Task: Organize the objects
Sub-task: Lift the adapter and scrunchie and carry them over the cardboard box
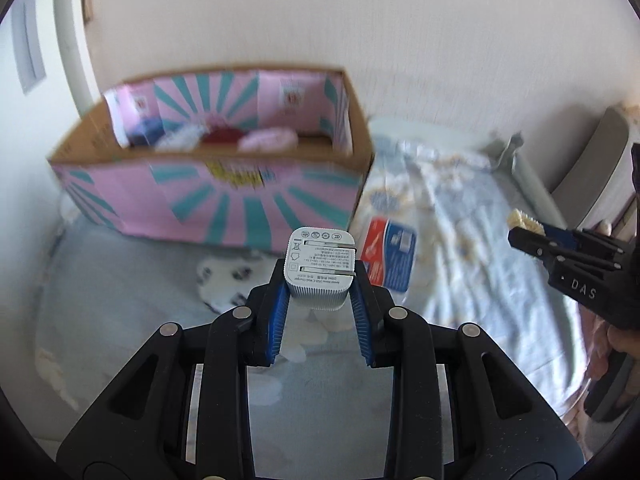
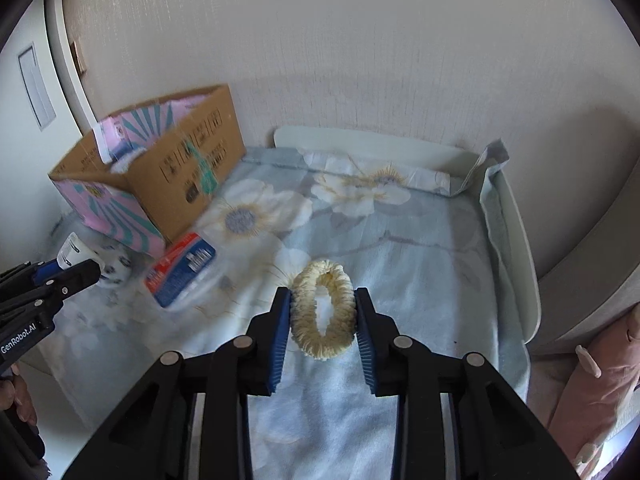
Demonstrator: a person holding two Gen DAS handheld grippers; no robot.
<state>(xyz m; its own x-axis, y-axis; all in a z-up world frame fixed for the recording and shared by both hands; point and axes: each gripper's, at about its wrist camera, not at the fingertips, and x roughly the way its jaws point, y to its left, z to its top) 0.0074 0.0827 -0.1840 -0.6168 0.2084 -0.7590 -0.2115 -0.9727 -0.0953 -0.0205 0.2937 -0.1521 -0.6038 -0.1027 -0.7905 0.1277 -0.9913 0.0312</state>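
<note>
USB wall charger [image 1: 318, 270]: small grey-white block, rounded corners, finely ribbed sides, 2 flat prongs folded into the printed end face. Rigid, hard plastic; probably light but dense for its size. Held clear of the bed, prong face up, pinched on 2 opposite ribbed sides by the left claw [image 1: 320, 280], which is closed on it. The ribbing should give the blue grooved pads [image 1: 280, 312] good purchase; the smooth end face would be the slippery place to take it.

Hair scrunchie [image 2: 323, 312]: cream, fuzzy, ring-shaped, open in the middle. Soft, very light, squashes readily, nothing to break. Held above the bedspread by the right claw [image 2: 322, 314], closed across its 2 outer sides and squeezing the ring into an oval. It may sag or twist out of a loose pinch.

Cardboard box [image 1: 216, 184]: open top, pink and teal sunburst print, brown on the side seen from the right wrist. Stands on the bed by the wall; soft pink, red and blue items lie inside. Judged the likely destination.

Flat packet [image 1: 388, 252]: red, blue and white, glossy, lying just beside the box.

Bedspread [image 2: 420, 264]: pale blue floral cloth, wrinkled.
</note>
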